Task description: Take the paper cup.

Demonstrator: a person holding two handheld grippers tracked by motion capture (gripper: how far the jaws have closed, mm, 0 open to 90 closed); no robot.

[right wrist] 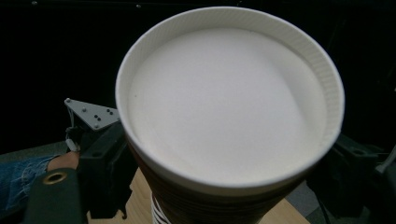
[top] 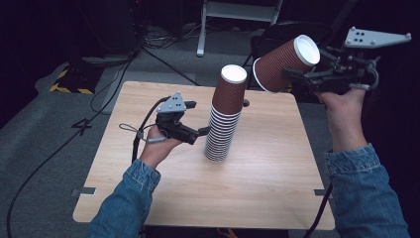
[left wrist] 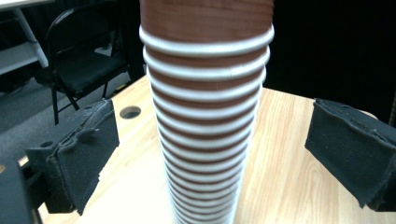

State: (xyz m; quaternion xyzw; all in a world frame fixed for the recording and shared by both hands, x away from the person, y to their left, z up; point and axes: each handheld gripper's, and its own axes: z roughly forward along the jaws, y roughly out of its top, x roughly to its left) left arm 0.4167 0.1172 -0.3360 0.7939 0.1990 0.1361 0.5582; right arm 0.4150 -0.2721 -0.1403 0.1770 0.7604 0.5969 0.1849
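Left side: left gripper [top: 202, 131] low over the desk [top: 148, 198], pointing at the lower part of the stack of cups [top: 225, 119]. In the left gripper view its jaws stand wide, one either side of the stack [left wrist: 208, 116], pads clear of the rims; nothing is gripped.

Centre: the stack stands inverted, rims down, white base on top. It leans slightly, top toward the far right. It sits near the middle of the desk, a small round hole in the desk surface [left wrist: 130, 112] behind it.

Right side: right gripper [top: 297, 79] raised above the far right corner of the desk, clamped on a single brown cup [top: 285, 62] held nearly on its side, well apart from the stack. The right gripper view looks at the cup's white base [right wrist: 229, 102], with black jaw parts visible on both sides.

Risks, as judged from here:
- The stack is tall, narrow and leaning. A hard or off-centre squeeze low down by the left gripper could tip it or slide it across the desk.
- Paper walls are thin, so a tight squeeze may crease the rims and jam cups together.
- The single cup is held by its side wall only. A quick swing could twist it in the jaws or drop it off the desk edge.
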